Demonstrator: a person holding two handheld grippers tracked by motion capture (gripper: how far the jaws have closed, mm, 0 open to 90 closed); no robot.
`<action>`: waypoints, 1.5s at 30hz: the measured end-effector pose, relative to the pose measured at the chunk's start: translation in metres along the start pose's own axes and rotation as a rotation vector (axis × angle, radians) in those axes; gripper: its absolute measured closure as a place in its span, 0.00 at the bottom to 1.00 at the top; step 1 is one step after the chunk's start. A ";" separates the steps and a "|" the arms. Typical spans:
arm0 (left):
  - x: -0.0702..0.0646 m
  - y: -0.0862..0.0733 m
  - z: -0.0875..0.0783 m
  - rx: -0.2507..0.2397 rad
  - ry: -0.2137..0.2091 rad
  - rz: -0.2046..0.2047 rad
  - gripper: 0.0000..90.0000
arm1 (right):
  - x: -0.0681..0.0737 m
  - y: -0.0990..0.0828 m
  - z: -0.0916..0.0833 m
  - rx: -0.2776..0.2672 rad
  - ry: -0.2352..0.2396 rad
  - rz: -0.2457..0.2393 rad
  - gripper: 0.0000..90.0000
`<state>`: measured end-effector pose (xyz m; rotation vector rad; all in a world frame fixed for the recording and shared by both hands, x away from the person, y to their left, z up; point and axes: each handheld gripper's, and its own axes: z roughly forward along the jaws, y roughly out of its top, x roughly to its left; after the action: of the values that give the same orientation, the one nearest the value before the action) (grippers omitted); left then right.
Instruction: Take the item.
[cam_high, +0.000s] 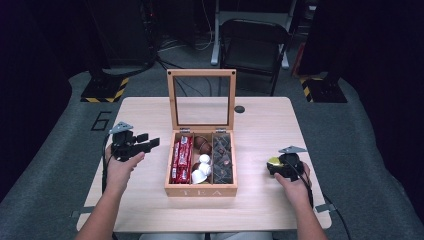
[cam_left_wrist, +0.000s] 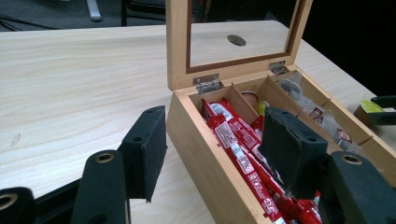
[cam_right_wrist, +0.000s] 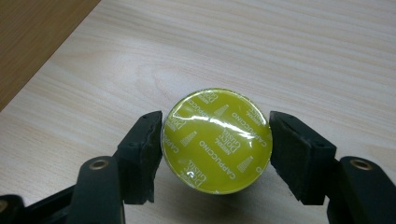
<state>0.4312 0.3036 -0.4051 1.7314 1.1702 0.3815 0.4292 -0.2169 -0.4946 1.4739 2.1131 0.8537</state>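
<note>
A wooden tea box (cam_high: 200, 191) stands open mid-table with its glass lid upright. Its three compartments hold red packets (cam_high: 181, 159), white and brown capsules (cam_high: 202, 167) and dark sachets (cam_high: 222, 157). My left gripper (cam_high: 150, 143) hovers by the box's left side, open and holding nothing. In the left gripper view (cam_left_wrist: 215, 149) one pad is outside the box wall (cam_left_wrist: 205, 154) and the other is above the red packets (cam_left_wrist: 238, 149). To the right of the box, my right gripper (cam_high: 277, 165) is shut on a yellow cappuccino capsule (cam_right_wrist: 216, 140), which rests foil-up on the table, a pad against each side.
The light wooden table (cam_high: 260, 125) has a small dark round hole (cam_high: 239, 109) behind the box. Beyond its far edge stand a black folding chair (cam_high: 255, 45) and stand bases with yellow-black tape (cam_high: 105, 90). A person's forearms come in from the bottom.
</note>
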 end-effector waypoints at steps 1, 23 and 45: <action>0.000 0.000 0.000 0.000 0.000 0.001 0.45 | 0.000 0.000 0.000 0.003 0.000 0.001 0.39; 0.004 0.000 -0.001 0.001 0.005 -0.009 0.45 | 0.020 0.021 -0.024 -0.106 0.039 -0.055 0.35; 0.004 0.001 -0.003 -0.009 0.003 -0.010 0.45 | 0.063 0.092 -0.048 -0.177 0.219 -0.128 0.38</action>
<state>0.4315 0.3084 -0.4033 1.7169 1.1773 0.3834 0.4383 -0.1464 -0.3957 1.1885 2.1933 1.1644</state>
